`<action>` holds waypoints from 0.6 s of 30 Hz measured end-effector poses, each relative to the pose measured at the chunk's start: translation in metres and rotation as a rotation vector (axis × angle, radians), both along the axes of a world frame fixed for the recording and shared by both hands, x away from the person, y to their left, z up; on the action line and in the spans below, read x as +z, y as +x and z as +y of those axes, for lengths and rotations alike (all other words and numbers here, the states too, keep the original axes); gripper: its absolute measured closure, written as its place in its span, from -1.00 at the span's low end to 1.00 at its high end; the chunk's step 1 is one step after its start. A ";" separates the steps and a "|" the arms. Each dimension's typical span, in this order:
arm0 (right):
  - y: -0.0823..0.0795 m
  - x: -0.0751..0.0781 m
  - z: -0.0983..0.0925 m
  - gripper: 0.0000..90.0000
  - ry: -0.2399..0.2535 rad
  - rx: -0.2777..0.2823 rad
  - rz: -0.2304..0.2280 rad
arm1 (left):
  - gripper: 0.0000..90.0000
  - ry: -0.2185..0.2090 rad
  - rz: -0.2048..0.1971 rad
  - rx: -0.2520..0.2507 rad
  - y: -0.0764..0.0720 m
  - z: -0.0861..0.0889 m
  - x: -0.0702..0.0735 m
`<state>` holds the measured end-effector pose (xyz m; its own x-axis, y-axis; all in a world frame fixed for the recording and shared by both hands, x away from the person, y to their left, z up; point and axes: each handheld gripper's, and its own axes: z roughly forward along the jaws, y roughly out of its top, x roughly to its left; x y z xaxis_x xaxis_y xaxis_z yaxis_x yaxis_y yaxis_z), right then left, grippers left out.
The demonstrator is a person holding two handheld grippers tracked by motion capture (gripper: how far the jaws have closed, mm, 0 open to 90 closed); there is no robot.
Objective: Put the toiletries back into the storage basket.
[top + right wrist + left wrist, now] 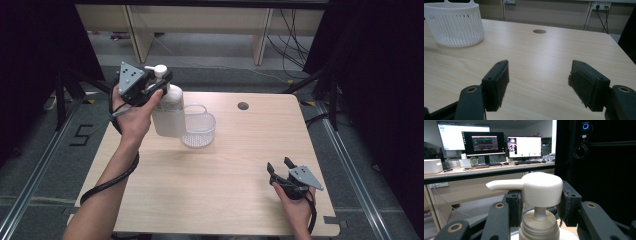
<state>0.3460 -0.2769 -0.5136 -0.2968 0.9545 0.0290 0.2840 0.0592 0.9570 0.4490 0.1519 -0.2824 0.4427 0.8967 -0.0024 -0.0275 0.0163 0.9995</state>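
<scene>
A white pump bottle [167,112] stays upright at the back left of the table, just left of a white mesh basket [199,127]. My left gripper [161,82] is shut on the bottle at its top. In the left gripper view the pump head [541,186] sits between the two black pads [571,202], its spout pointing left. I cannot tell whether the bottle's base touches the wood. My right gripper [280,166] rests near the front right of the table, open with nothing between its fingers [497,82]. The basket [456,25] shows far off to its left.
The wooden table [225,175] has a round cable hole [243,106] near its back edge, right of the basket. Black curtains flank both sides. Desk legs and cables stand on the floor behind the table.
</scene>
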 end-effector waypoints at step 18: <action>0.002 0.000 -0.003 -0.28 -0.038 0.008 -0.032 | 0.32 -0.006 -0.001 -0.008 0.008 -0.009 0.004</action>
